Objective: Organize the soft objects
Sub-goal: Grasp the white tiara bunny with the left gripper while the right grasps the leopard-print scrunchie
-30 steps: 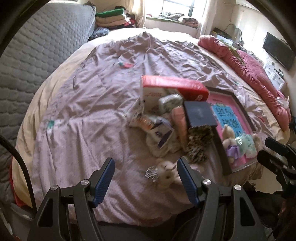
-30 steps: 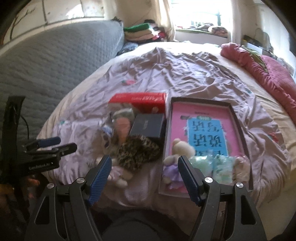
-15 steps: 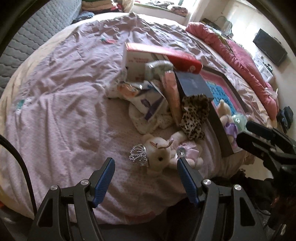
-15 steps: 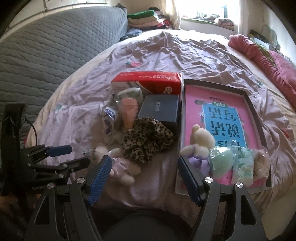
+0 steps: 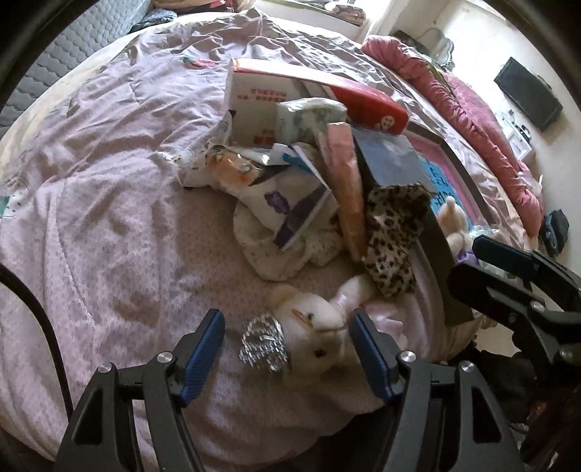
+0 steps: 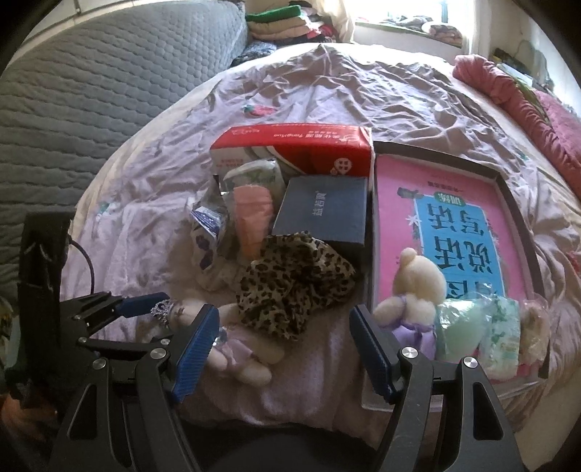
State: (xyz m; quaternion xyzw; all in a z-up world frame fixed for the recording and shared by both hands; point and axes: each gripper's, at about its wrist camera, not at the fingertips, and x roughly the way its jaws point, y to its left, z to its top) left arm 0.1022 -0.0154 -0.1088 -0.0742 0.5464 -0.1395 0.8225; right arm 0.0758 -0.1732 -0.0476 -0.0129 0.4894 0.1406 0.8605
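Left wrist view: left hand-held gripper [image 5: 287, 348] sits with its jaws apart around the white plush toy [image 5: 312, 326], nothing clamped.

That toy, with a silver tinsel crown [image 5: 263, 343] by its head, lies at the near edge of the bed [image 5: 109, 203], so it looks like the next soft thing to lift. Right hand-held gripper [image 6: 285, 348] also hangs apart and empty, over the bedcover between the toy and the pink tray [image 6: 395, 203]. The tray already carries a cream bear [image 6: 417, 287] and soft packets [image 6: 479, 330] along its near edge, probably the sorted group. Beside it, the leopard cloth [image 6: 294, 283], dark box [image 6: 323, 214] and red carton [image 6: 294, 145] sit heaped together. Around them are a wrinkled lilac cover, a grey quilted headboard [image 6: 90, 94], folded clothes [image 6: 290, 25] and a bright window beyond.
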